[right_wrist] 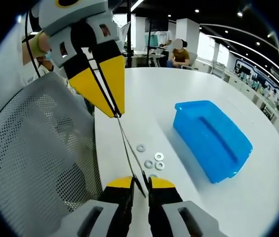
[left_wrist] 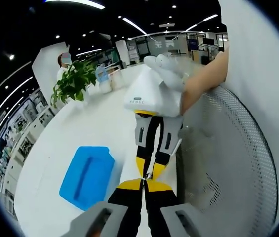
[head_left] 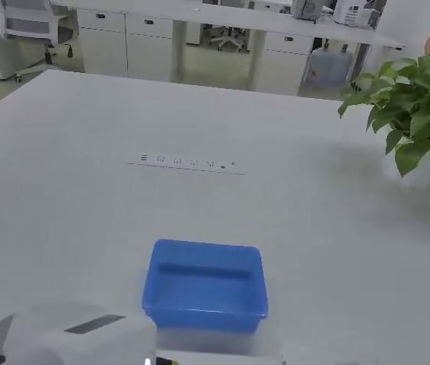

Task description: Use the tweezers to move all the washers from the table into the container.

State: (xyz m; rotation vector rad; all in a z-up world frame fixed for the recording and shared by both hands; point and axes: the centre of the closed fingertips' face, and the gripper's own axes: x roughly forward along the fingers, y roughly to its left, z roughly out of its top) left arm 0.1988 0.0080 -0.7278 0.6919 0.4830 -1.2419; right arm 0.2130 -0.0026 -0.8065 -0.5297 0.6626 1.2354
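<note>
Four washers [right_wrist: 149, 163] lie on the white table [right_wrist: 144, 98], just beside the tweezers [right_wrist: 128, 148], between them and the blue container [right_wrist: 213, 138]. The right gripper [right_wrist: 141, 183] and the left gripper [right_wrist: 114, 112] each pinch one end of the tweezers, which run long from one to the other. The right gripper is nearer the washers. One more may hide by its jaw.
</note>
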